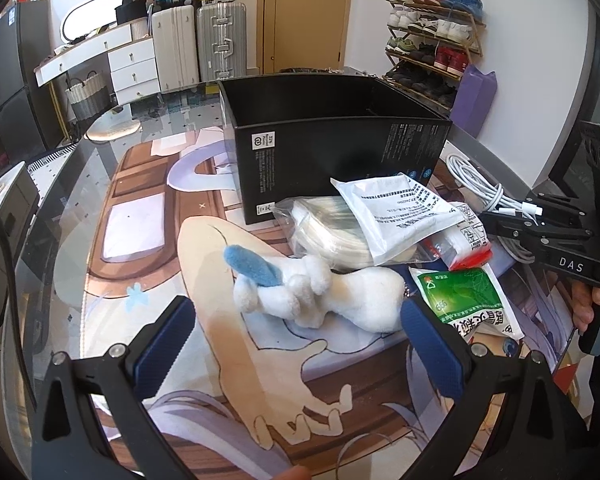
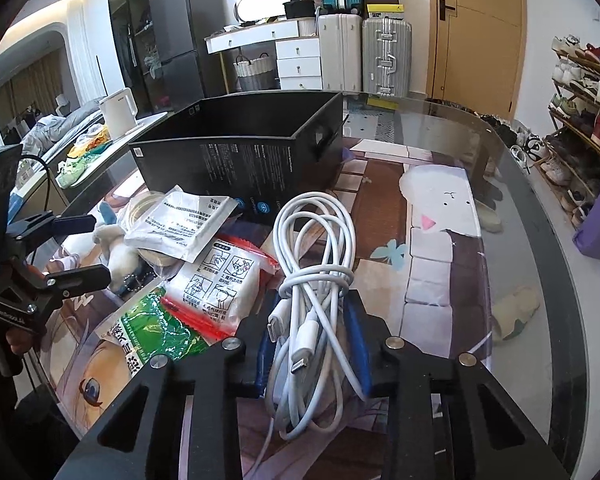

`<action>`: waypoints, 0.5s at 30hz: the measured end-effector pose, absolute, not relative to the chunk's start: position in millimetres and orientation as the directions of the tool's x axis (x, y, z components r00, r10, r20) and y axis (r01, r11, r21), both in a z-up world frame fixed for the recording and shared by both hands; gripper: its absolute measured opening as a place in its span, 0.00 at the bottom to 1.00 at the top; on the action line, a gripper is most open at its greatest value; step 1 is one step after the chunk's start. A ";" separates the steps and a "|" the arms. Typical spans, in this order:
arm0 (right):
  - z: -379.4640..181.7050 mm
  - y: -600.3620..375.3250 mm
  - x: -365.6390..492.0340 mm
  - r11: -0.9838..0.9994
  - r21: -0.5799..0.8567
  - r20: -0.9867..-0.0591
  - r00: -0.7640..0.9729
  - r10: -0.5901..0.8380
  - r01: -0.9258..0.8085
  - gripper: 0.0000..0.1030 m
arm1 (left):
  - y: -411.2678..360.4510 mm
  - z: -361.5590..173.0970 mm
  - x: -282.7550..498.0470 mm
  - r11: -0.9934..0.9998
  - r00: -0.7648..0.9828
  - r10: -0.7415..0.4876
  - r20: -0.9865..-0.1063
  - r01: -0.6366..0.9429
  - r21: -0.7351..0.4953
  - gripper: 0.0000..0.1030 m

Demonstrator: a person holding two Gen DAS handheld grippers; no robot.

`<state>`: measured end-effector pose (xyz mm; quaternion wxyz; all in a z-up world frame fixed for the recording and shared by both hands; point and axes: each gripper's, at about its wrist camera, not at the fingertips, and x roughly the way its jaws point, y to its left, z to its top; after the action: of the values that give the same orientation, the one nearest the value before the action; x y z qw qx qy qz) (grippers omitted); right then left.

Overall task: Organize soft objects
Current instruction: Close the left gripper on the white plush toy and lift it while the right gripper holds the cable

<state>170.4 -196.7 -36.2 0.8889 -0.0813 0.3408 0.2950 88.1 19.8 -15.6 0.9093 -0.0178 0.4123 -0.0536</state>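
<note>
With the right claw [image 2: 312, 344] clamped on the coiled white charging cable [image 2: 316, 264], just in front of the open black cardboard box [image 2: 236, 152] on the desk [image 2: 520, 200], grasping appears complete. Next: lift clear, carry over the box rim, release inside. The left claw [image 1: 300, 344] stands open before the white plush toy [image 1: 340, 296], also in front of the box.

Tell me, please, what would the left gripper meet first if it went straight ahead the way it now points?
Most likely the white plush toy: it lies just ahead of the left gripper, whose jaws stand open. Depth is hard to judge.
</note>
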 end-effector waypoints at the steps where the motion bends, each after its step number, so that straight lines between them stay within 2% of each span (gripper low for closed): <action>1: -35.4 -197.6 169.8 0.812 0.058 -0.652 0.594 0.472 -0.581 0.31 | 19.7 -15.8 88.9 0.993 0.651 -0.119 -0.750 0.091 -0.079 1.00; 8: -28.7 -205.0 166.1 0.808 0.074 -0.634 0.598 0.490 -0.584 0.31 | 16.4 -16.6 93.8 0.987 0.631 -0.158 -0.760 0.118 -0.108 1.00; 15: -28.8 -206.6 163.7 0.807 0.079 -0.630 0.598 0.496 -0.585 0.31 | 7.7 -18.5 101.0 0.987 0.607 -0.151 -0.780 0.136 -0.085 1.00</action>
<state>163.7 -206.6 -28.8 0.8913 -0.0678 0.3302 0.3031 101.0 7.7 -18.5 0.8965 -0.0087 0.4358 -0.0800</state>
